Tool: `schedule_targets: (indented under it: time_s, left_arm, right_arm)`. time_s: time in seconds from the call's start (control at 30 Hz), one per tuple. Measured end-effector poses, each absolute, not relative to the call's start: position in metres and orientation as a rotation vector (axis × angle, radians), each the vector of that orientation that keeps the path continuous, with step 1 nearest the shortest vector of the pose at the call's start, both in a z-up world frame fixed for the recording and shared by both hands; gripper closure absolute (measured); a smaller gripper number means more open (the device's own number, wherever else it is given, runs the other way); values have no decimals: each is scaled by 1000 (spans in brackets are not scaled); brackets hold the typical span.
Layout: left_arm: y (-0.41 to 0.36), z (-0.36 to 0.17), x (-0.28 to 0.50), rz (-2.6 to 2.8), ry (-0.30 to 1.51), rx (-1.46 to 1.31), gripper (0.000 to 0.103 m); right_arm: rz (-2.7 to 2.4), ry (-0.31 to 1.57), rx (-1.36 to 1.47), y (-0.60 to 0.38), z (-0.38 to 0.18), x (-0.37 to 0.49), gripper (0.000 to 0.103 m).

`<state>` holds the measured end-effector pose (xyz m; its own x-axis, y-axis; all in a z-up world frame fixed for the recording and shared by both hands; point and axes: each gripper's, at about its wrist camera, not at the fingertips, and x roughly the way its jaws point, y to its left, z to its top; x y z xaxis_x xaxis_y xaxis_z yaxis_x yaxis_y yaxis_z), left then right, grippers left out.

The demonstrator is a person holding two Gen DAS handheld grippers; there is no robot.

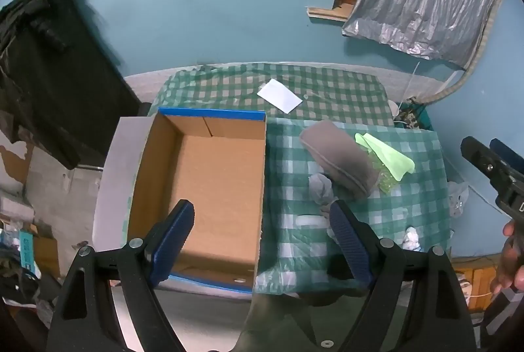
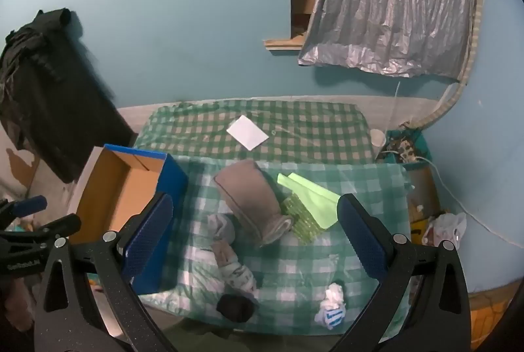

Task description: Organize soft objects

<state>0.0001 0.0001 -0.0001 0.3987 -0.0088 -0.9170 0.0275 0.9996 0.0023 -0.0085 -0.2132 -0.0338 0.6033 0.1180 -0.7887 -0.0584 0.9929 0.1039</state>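
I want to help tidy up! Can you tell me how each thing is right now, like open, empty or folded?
Cardboard box: open, nothing inside.
Grey cloth: folded, lying on the checked cover beside the box.
Lime green cloth: folded flat, partly under the grey cloth.
White paper: flat on the far cover.
Black sock: balled up near the front edge.
Left tongs: open, holding nothing.
Right tongs: open, holding nothing.

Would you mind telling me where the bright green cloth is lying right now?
The bright green cloth lies on the checked tablecloth, right of the folded grey-brown fabric in both wrist views, partly over a bumpy green piece.
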Motion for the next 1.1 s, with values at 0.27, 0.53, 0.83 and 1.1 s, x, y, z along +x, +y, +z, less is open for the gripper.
schedule_targets:
  time_s: [0.27, 0.53, 0.83, 1.1]
  left_arm:
    - [-10, 5, -3, -22, 1145, 3, 17]
    - [1, -1, -1, -34, 1156, -2, 17]
    - [-5, -5, -4, -46, 1165, 10, 17]
    - [-10, -6, -7, -57, 1163, 21, 17]
  right_arm:
    - [106, 927, 78, -214, -36, -8, 2]
    - [92, 932, 88, -219, -38, -13, 2]
    - [81, 942, 96, -225, -40, -14, 2]
    - [76, 946, 98, -227, -39, -15, 2]
